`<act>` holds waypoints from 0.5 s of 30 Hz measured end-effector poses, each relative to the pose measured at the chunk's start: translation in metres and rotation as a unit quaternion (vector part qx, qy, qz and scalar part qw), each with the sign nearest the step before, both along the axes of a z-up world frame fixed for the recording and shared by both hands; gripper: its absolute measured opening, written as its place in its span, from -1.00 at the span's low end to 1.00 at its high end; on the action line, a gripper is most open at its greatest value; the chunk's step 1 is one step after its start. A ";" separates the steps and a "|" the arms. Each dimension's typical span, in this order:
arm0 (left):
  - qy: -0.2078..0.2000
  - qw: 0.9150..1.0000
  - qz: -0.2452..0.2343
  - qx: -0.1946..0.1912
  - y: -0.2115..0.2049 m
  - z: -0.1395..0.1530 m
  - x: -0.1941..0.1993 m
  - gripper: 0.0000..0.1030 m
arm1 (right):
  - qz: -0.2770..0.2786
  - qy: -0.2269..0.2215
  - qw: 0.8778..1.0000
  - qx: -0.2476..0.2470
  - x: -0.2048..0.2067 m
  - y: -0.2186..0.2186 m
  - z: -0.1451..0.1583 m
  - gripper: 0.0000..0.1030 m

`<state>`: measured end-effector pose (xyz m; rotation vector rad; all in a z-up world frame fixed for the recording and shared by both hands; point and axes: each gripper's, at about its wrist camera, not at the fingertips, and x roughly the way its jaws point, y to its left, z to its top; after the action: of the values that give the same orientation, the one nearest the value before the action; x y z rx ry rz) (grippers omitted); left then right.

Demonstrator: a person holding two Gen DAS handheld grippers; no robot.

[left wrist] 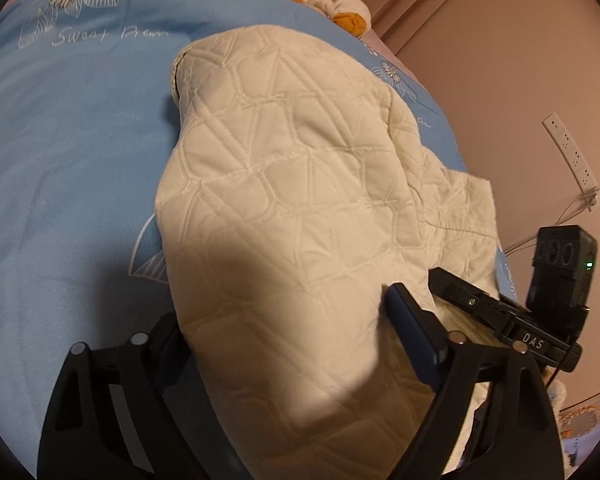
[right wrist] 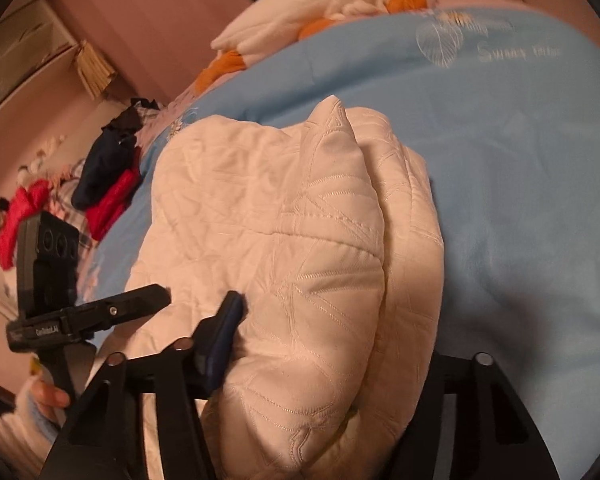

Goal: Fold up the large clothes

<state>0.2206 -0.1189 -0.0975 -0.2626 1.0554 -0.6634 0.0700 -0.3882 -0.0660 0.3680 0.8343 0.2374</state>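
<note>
A cream quilted jacket [left wrist: 284, 184] lies on a light blue bedspread [left wrist: 68, 152]. It drapes between my left gripper's fingers [left wrist: 412, 332], and the jaws are shut on its near edge; the left finger is hidden under the cloth. In the right wrist view the same jacket [right wrist: 284, 240] is bunched up with a raised fold. My right gripper [right wrist: 308, 368] is shut on that fold; its left finger [right wrist: 220, 336] shows, the right one is covered by cloth. The other gripper appears at the right edge of the left wrist view [left wrist: 512, 320] and at the left in the right wrist view [right wrist: 80, 312].
A white and orange plush toy [right wrist: 332, 8] lies at the bed's far end. Red and dark clothes [right wrist: 108, 184] are piled at the bed's left side. A power strip [left wrist: 572, 156] lies on the floor right of the bed. The bedspread [right wrist: 520, 160] spreads right of the jacket.
</note>
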 end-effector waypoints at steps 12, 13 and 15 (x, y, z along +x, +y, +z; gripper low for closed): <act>-0.039 0.999 0.008 0.013 0.019 0.021 -0.021 0.57 | 0.021 -0.067 0.997 -0.044 -0.016 0.026 0.027 -0.18; -0.041 0.999 0.011 0.014 0.020 0.022 -0.021 0.57 | 0.023 -0.070 0.996 -0.043 -0.017 0.028 0.029 -0.18; -0.047 0.999 0.015 0.014 0.028 0.026 -0.029 0.57 | 0.027 -0.077 0.996 -0.043 -0.020 0.035 0.033 -0.19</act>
<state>0.1917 -0.0912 -0.0714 -0.2214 0.9683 -0.6272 0.0500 -0.3536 -0.0334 0.2438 0.7014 0.2767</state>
